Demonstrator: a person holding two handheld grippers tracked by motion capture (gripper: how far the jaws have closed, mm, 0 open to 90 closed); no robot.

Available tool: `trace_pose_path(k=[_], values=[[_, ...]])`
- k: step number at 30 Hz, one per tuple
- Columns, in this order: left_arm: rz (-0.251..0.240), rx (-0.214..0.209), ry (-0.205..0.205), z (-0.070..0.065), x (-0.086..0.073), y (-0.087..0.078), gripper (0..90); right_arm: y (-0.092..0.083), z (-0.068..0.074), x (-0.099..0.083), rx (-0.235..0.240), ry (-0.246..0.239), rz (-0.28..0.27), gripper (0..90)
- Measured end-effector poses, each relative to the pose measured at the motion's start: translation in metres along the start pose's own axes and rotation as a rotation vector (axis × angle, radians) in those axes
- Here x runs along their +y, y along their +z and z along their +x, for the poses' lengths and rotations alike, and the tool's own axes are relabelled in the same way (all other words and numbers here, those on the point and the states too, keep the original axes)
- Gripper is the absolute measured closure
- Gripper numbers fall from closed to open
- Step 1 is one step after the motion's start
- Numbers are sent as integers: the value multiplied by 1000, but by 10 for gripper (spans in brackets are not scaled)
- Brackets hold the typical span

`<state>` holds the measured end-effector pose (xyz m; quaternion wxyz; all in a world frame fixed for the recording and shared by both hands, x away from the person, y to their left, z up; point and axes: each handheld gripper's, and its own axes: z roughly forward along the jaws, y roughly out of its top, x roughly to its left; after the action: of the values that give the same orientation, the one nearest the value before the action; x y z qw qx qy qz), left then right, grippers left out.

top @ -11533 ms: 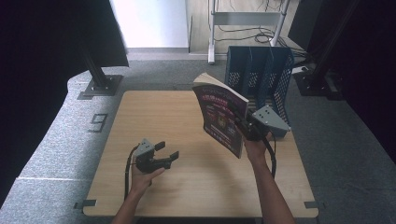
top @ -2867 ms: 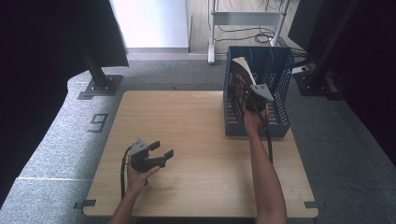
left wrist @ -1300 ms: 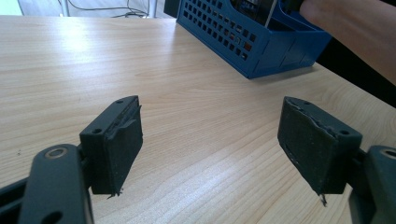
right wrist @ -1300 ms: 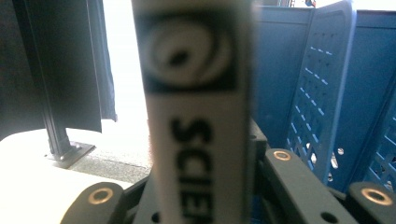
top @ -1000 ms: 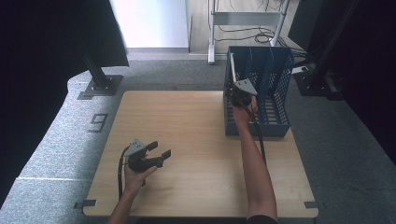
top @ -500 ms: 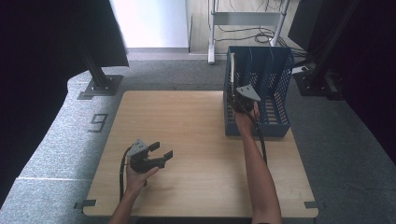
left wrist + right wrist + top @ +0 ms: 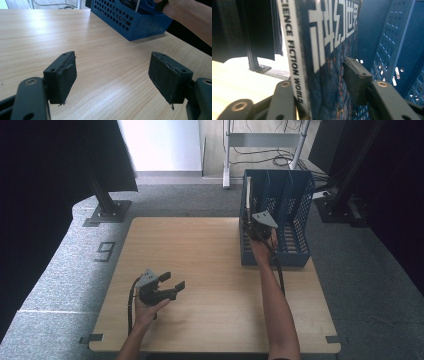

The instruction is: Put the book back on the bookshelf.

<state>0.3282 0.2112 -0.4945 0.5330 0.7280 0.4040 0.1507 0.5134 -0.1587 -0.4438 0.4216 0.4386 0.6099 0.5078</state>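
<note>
Now the magazine (image 7: pixel 327 50) stands upright in the blue file rack's (image 7: pixel 295 200) left slot, no longer carried over the worktop (image 7: pixel 210 265). Right gripper (image 7: pixel 257 224) jaws have just been opening, right pad off the cover, so placement looks nearly done. Left gripper (image 7: pixel 112 82) rests wide, empty.

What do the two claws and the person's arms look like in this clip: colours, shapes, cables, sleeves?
Both are black two-jaw tools. The left claw has blocky black jaws with flat, worn pads, round rivets at the joints, a grey three-cornered plate on top and a black cable looping back. The right claw carries the same grey plate and a black cable along the forearm. Both forearms are bare, with no sleeves in sight.
</note>
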Motion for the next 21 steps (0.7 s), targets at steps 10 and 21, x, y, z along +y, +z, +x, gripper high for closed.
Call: trace_pose_path(k=[10,21], values=[[3,-7,3,-2,0,0,223,-8,2,4,15,-9,6,439],[8,-11,6,-3,0,1,221,-17,6,1,20,-16,-16,393]])
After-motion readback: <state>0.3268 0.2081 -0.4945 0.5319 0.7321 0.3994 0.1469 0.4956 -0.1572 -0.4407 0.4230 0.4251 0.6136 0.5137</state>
